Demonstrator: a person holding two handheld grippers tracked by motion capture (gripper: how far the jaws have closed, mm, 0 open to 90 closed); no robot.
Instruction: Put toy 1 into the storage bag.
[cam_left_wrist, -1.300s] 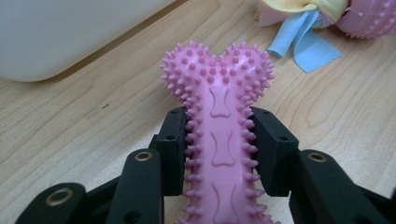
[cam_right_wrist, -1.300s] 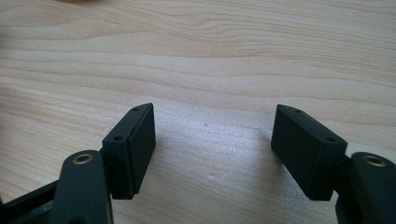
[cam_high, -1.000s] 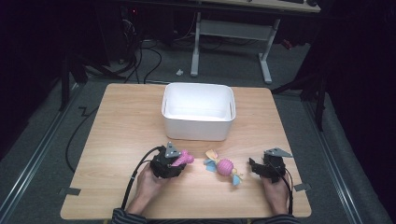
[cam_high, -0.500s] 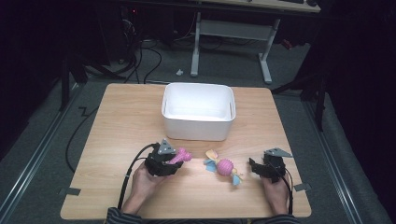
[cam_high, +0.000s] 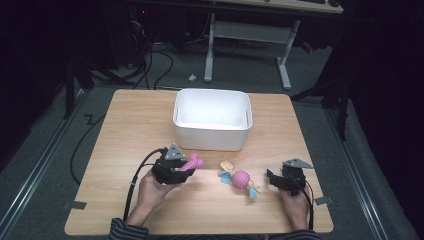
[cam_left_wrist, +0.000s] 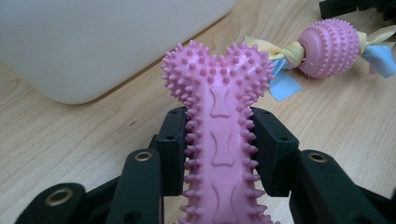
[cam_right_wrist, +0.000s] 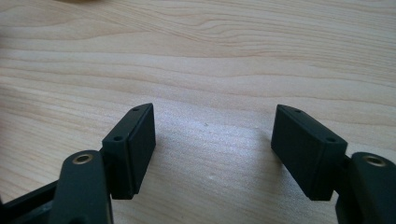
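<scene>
My left hand-held gripper pinches the pink spiky bone toy across its shaft, just in front of the white bin, with bare tabletop open to its left. It sits slightly higher and nearer the bin than a second ago. My right hand-held gripper rests spread over bare wood near the right edge. The left gripper view shows the pink ribbed ball toy with its cloth ties close by
</scene>
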